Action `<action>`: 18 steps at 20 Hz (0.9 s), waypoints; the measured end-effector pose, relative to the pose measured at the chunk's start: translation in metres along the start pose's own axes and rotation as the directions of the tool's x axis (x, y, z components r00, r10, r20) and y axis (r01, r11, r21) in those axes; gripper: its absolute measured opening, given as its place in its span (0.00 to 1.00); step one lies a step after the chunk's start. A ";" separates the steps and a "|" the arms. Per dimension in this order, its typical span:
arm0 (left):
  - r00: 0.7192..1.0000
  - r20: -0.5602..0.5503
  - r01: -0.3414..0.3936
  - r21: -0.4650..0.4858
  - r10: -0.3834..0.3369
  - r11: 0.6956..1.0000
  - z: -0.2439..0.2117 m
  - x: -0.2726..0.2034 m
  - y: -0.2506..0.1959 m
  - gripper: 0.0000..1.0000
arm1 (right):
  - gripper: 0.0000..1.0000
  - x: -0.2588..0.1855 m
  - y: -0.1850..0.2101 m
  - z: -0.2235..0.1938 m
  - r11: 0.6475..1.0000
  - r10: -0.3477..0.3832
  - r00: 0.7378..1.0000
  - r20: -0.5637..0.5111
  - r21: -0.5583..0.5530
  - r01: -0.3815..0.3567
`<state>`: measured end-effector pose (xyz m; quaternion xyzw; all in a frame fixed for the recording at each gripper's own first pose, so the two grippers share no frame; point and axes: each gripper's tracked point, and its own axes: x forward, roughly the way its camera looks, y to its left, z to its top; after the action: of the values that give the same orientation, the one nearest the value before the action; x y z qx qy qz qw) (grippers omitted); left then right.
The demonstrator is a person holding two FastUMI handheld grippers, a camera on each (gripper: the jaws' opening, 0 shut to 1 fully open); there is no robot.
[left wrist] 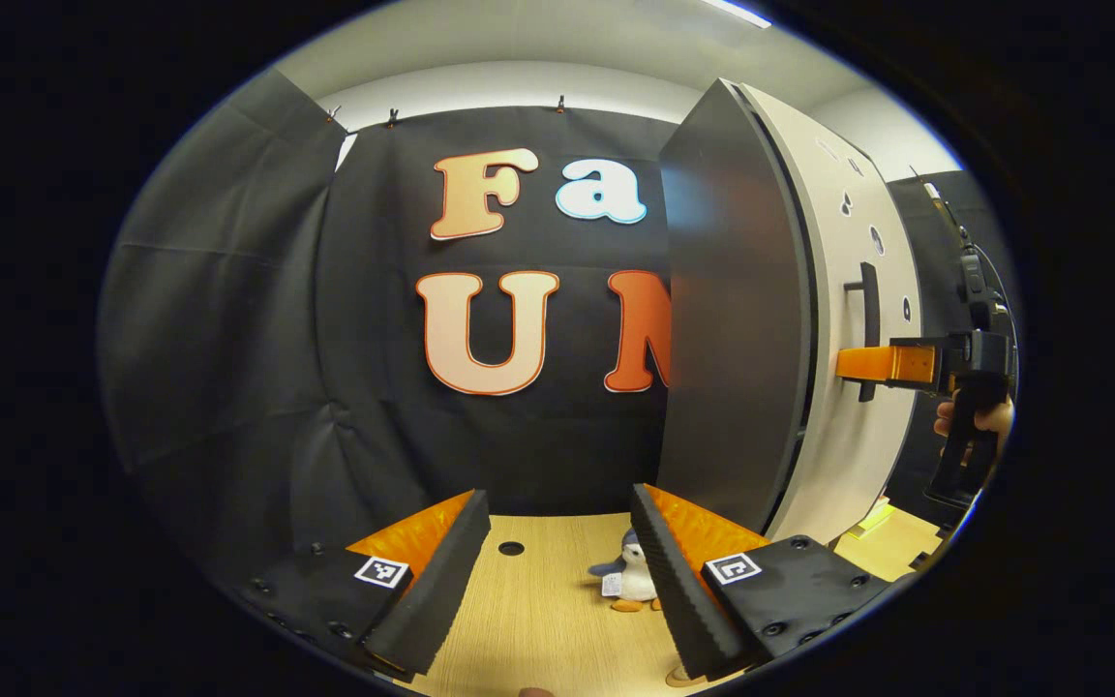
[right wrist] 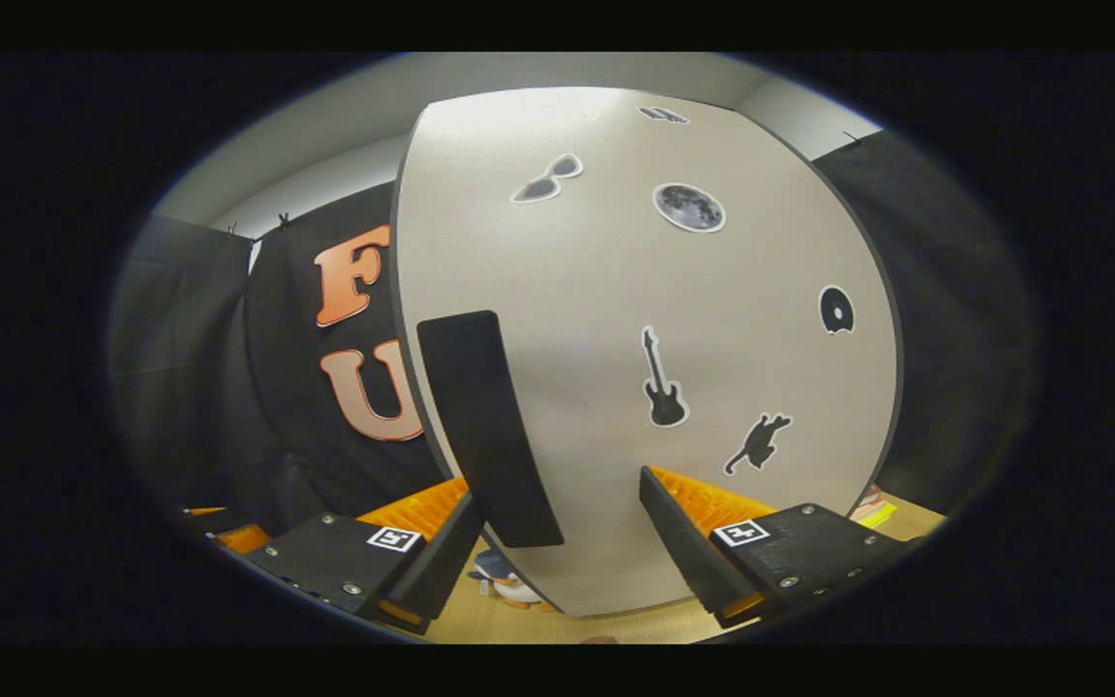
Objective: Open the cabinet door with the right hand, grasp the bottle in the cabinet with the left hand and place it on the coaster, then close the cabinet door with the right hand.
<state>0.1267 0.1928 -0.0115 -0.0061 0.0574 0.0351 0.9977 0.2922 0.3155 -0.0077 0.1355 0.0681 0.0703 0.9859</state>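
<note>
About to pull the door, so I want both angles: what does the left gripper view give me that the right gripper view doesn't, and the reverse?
Left gripper view adds: the cabinet's dark side panel, the right gripper seen side-on at the handle, and the hand holding it. Right gripper view adds: the door face-on with its stickers, and the handle between open fingers. Both: door, handle, wooden table, penguin toy.

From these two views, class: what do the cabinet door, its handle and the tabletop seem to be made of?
Cabinet door: probably painted or laminated board, a matte off-white face with a dark edge.
Handle: matte black bar; material unclear.
Tabletop: pale wood-grain surface, possibly laminate.
</note>
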 end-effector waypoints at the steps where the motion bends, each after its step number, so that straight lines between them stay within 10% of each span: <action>1: 1.000 0.000 0.001 -0.001 -0.001 1.000 0.000 0.001 0.000 0.96 | 0.94 0.003 -0.001 0.000 1.000 0.001 1.000 0.001 0.001 -0.001; 18: 1.000 -0.018 -0.024 -0.007 0.023 1.000 -0.007 -0.006 -0.002 0.96 | 0.95 0.008 0.000 -0.007 1.000 -0.021 0.999 -0.032 -0.020 0.021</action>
<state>0.1197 0.1906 -0.0177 -0.0094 0.0662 0.0470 0.9967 0.2992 0.3182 -0.0151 0.1242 0.0845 0.0628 0.9867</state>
